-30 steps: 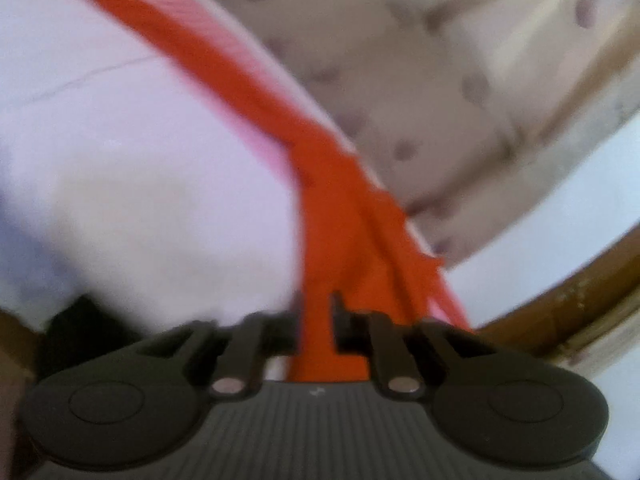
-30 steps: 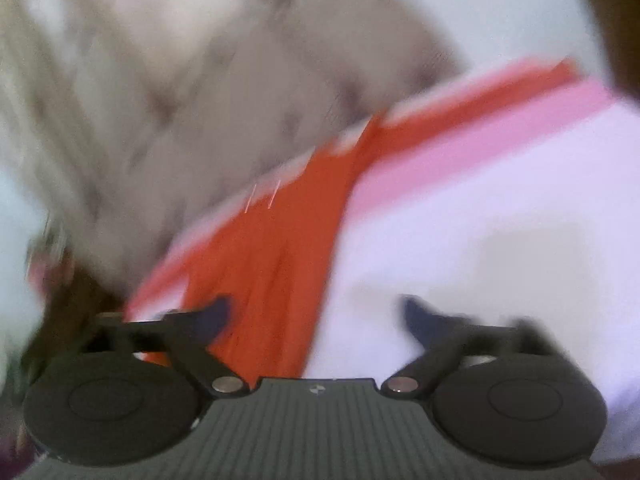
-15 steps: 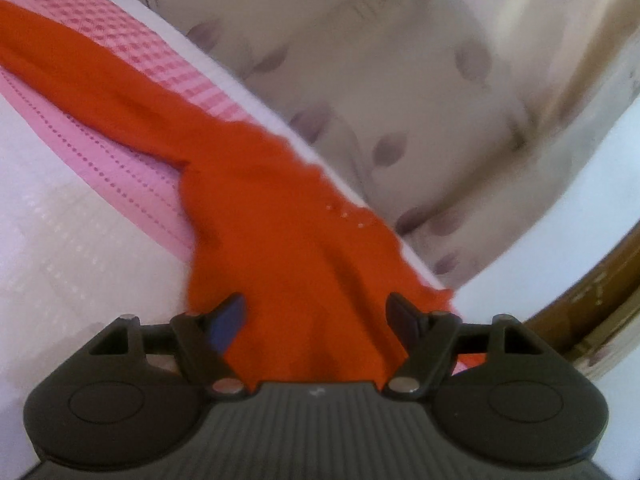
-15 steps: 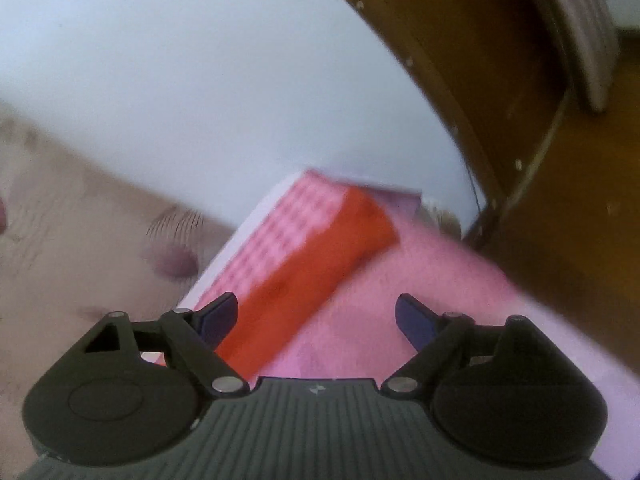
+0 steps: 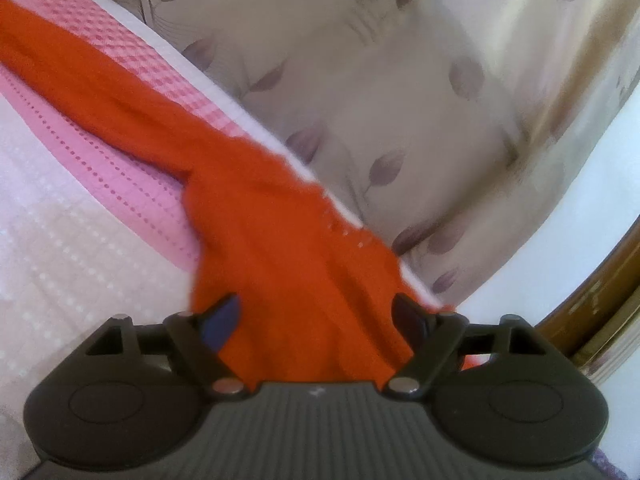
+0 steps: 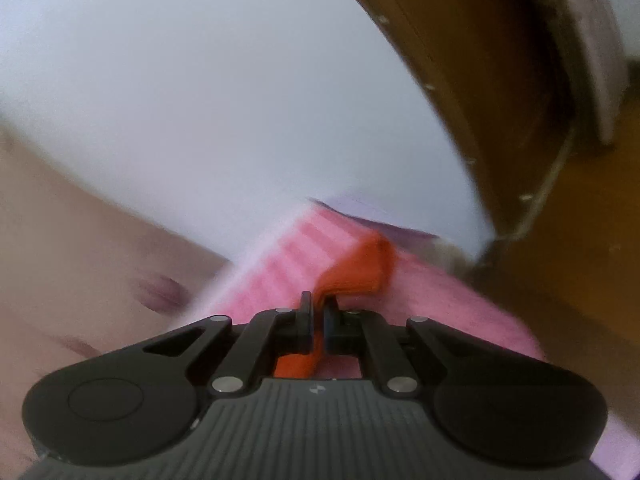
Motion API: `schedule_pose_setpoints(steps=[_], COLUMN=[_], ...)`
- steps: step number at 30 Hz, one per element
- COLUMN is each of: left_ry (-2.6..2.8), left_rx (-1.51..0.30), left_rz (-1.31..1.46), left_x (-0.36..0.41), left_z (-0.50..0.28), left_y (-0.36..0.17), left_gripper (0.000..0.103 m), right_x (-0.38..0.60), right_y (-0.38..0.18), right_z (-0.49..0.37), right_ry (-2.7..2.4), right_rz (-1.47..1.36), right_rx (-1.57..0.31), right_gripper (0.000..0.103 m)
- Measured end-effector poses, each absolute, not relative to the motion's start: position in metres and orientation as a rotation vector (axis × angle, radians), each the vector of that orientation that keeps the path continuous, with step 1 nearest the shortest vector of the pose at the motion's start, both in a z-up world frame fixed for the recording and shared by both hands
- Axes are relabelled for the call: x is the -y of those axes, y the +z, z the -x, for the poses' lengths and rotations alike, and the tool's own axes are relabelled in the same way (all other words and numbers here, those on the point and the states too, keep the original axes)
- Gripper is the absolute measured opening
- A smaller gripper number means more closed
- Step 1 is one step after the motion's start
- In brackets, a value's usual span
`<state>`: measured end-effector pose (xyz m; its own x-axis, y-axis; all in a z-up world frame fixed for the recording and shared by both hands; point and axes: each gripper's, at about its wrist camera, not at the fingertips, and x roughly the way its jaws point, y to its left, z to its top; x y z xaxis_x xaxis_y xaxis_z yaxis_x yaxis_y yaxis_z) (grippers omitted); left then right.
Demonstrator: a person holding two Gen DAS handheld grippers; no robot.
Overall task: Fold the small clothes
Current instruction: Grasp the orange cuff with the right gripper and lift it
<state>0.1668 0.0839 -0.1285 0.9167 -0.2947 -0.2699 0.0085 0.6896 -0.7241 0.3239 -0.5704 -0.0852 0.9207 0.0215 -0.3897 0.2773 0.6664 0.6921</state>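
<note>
- The orange garment (image 5: 280, 240) is soft matt knit cloth, finely textured.
- The pink-and-white cover (image 5: 72, 248) is woven cloth with a raised dotted and checked texture.
- The leaf-print fabric (image 5: 400, 100) looks smooth with a faint sheen.
- The left gripper (image 5: 316, 316) is matt black plastic, ribbed on its body, with small shiny metal pins.
- The brown frame (image 6: 460, 80) looks like polished wood.

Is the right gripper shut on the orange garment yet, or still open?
Closing on it: the right gripper has its jaws nearly together with a strip of the orange garment pinched between them.
</note>
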Motion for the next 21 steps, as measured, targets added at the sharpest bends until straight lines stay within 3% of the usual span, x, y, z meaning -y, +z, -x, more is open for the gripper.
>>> schedule_pose_setpoints(steps=[7, 11, 17, 21], left_ry=[-0.209, -0.230, -0.198, -0.151], left_rx=[-0.283, -0.256, -0.180, -0.147], left_rz=[0.925, 0.969, 1.040, 1.048], left_x=[-0.102, -0.109, -0.121, -0.124], left_z=[-0.156, -0.155, -0.144, -0.140], left_y=[-0.138, -0.142, -0.148, -0.148], left_gripper=[0.083, 0.083, 0.083, 0.083], right_x=[0.478, 0.392, 0.252, 0.174], right_y=[0.028, 0.065, 0.070, 0.041], right_z=[-0.325, -0.336, -0.348, -0.355], right_ry=[0.134, 0.340, 0.620, 0.721], right_rz=[-0.754, -0.734, -0.718, -0.746], right_rx=[-0.273, -0.267, -0.349, -0.454], right_gripper=[0.010, 0.010, 0.010, 0.010])
